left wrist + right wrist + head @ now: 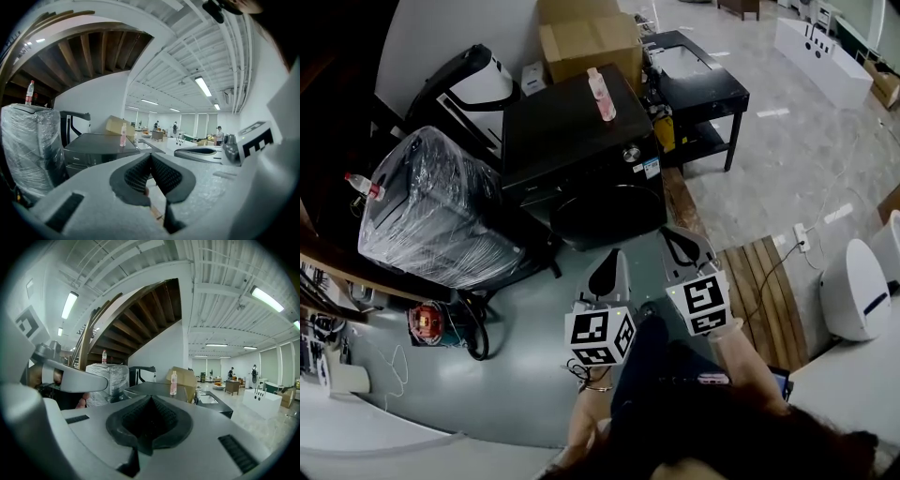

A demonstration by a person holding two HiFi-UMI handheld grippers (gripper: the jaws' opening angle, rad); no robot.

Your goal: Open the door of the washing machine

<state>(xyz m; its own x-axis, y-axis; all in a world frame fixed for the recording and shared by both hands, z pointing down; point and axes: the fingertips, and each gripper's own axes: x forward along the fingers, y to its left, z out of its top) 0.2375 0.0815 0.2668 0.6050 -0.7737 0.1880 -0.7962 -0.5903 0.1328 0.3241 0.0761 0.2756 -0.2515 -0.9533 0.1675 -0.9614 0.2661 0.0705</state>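
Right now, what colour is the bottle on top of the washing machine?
The bottle is pink; the head view shows it best.

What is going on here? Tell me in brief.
A person holds a claw in each hand and faces a black washing machine. The left claw and the right claw are both shut and empty, pointing toward the machine but short of it. Its round door looks closed, and nothing touches it. A pink bottle stands on top of the machine.
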